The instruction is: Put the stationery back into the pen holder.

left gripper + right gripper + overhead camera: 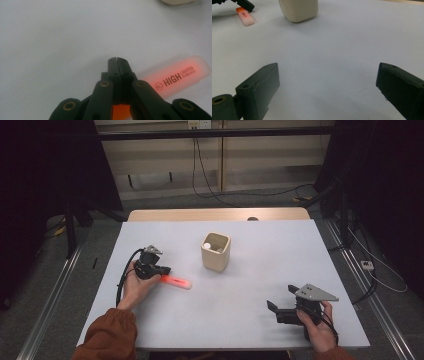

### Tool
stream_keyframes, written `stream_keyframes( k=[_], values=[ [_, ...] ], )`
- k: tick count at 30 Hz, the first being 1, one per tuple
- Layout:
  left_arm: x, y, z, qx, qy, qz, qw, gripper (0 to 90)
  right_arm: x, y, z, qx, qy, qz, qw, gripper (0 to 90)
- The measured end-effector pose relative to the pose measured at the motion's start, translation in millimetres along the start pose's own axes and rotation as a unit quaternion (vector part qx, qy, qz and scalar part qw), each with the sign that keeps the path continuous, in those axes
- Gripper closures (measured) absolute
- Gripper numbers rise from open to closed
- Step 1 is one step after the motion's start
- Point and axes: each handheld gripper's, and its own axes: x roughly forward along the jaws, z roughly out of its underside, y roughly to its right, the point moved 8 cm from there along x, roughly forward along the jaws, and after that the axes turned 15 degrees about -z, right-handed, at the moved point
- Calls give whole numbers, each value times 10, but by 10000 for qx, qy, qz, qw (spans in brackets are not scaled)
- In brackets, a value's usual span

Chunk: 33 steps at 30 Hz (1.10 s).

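Observation:
An orange-pink highlighter (176, 282) lies flat on the white table (250, 285), left of centre. In the left gripper view its label (175, 76) reads "HIGH LIGHTER". My left gripper (162, 270) hangs right over the highlighter's orange end, and its jaws are pressed together with nothing between the tips (116, 60). The highlighter passes underneath them. My right gripper (272, 306) rests near the front right of the table, open wide and empty (328, 82). It faces the highlighter (245, 17) and the left gripper (244, 3) from a distance.
A beige square cup (216, 251) stands upright at the table's middle with a white round thing inside; its base is in the right gripper view (299, 10). Cables run across the floor beyond the far edge.

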Motion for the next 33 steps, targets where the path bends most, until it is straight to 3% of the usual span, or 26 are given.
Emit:
stream_keyframes(
  k=[6, 13, 20, 24, 29, 33],
  values=[
    [-60, 9, 64, -44, -94, 153, 9998, 900, -1, 0, -2, 6, 9, 3, 10000, 47],
    [-132, 36, 129, 127, -240, 202, 9994, 900, 11, 0, -7, -16, 3, -11, 10000, 47],
    [-215, 44, 213, 167, -323, 299, 9989, 900, 22, -1, -10, 9, -3, -4, 10000, 47],
    [-261, 61, 269, 85, -332, 345, 9988, 900, 22, 3, -11, 24, 6, 7, 10000, 47],
    [-320, 110, 323, 196, -351, 361, 9985, 900, 31, -3, -10, -11, -14, -12, 10000, 47],
    [-347, 153, 344, 124, -307, 422, 9986, 900, 31, -2, -11, -10, -13, -8, 10000, 47]
  ],
)
